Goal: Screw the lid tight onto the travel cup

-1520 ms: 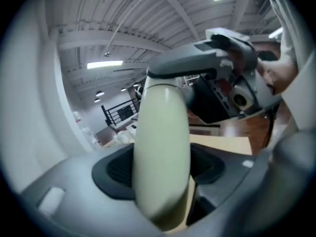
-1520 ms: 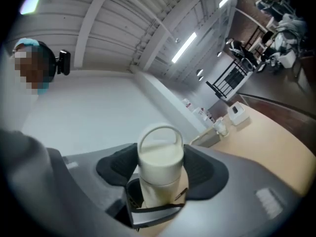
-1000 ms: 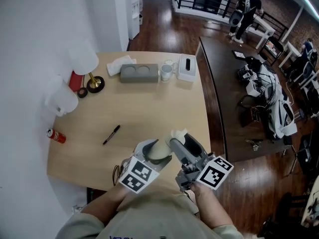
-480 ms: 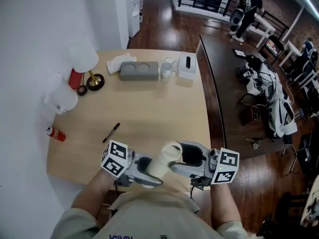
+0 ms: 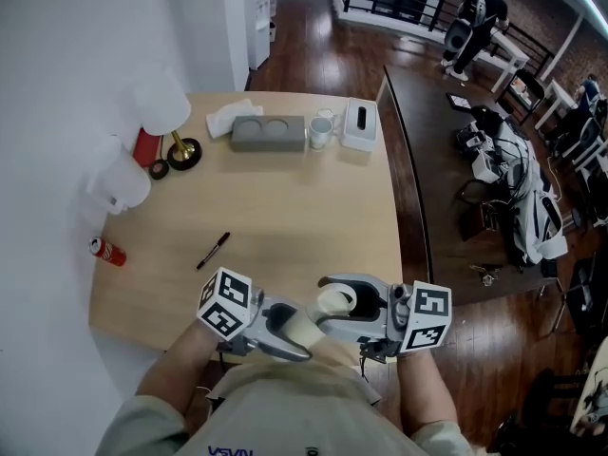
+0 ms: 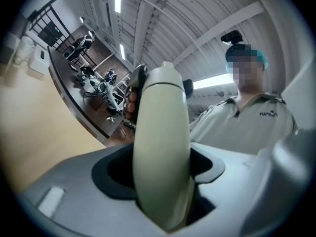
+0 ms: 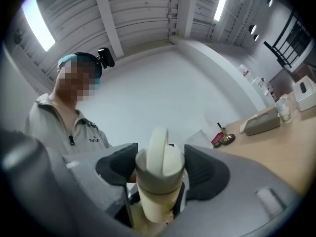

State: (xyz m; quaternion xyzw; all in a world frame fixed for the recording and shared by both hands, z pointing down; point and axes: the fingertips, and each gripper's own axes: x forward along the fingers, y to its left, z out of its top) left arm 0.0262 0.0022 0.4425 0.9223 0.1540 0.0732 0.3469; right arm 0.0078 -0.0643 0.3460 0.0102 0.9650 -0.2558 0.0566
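Very little can be read here. In the left gripper view, right of centre, your shirt (image 6: 247,132) bears a short dark chest logo (image 6: 269,114), too blurred to spell out. A similar chest print (image 7: 96,140) shows at lower left of the right gripper view, equally unreadable. At the bottom edge of the head view, blue lettering (image 5: 228,451) is cut off by the frame. The lower-left cube (image 5: 225,304) and lower-right cube (image 5: 425,317) carry only black-and-white square patterns, no letters. The label of the red can (image 5: 107,253) at left is too small to read.

Bare tabletop (image 5: 304,198) beyond the travel cup (image 5: 302,329) — pen (image 5: 212,252) at left.
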